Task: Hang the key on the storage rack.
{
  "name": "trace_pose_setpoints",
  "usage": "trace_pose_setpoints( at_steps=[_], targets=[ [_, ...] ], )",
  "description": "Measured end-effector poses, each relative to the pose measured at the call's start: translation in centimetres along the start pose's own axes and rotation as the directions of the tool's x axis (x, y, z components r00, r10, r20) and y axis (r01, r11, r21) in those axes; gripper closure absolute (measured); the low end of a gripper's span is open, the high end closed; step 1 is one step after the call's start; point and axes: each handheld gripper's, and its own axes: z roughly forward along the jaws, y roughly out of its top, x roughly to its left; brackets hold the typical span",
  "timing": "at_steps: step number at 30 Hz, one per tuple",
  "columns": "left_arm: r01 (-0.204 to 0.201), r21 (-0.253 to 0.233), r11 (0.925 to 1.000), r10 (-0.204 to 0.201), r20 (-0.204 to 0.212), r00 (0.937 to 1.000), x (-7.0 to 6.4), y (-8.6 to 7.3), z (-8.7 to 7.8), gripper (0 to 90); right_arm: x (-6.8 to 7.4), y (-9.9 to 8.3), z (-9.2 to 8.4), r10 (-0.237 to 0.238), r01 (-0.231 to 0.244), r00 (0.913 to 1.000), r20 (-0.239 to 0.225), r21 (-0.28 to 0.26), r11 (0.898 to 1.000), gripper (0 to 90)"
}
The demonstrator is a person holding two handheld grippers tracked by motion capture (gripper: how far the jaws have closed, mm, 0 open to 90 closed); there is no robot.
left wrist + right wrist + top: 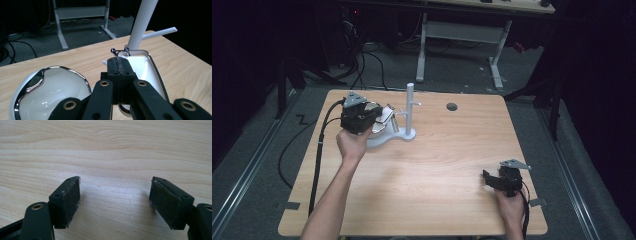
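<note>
A white stand (410, 111) with side pegs rises from a white base (384, 140) at the table's back left. My left gripper (373, 118) is beside it, held in a hand. In the left gripper view its jaws (119, 61) are pressed together on a thin chrome handle (120, 50) with two small ball ends. That handle belongs to a white dish with a chrome rim (150, 65), just in front of the stand's post (143, 23). A round white bowl with a chrome rim (50, 96) lies to the left. My right gripper (490, 179) (115, 197) stands open and holds nothing, low over the bare wood.
The wooden table (437, 165) has a round cable hole (452, 106) at the back. A black cable (318, 160) trails from the left gripper over the table's left side. Behind the table stand a white desk frame (462, 35) and floor cables.
</note>
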Motion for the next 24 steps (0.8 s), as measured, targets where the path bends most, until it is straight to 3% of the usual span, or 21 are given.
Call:
trace_pose_setpoints(
  at_steps=[13, 24],
  targets=[
    [-0.027, 0.01, 0.9996, 0.028, -0.021, 0.9994, -0.29, 0.81, 0.7, 89.7, -0.01, 0.0, 0.0, 0.0, 0.0, 1.0, -0.001, -0.001, 1.0, 24.7],
    [-0.017, 0.004, 0.9999, 0.017, -0.032, 0.9994, -0.1, 0.87, 0.92, 89.7, 0.0, 0.0, 0.0, 0.0, 0.0, 1.0, 0.0, 0.0, 1.0, 24.6]
  ],
)
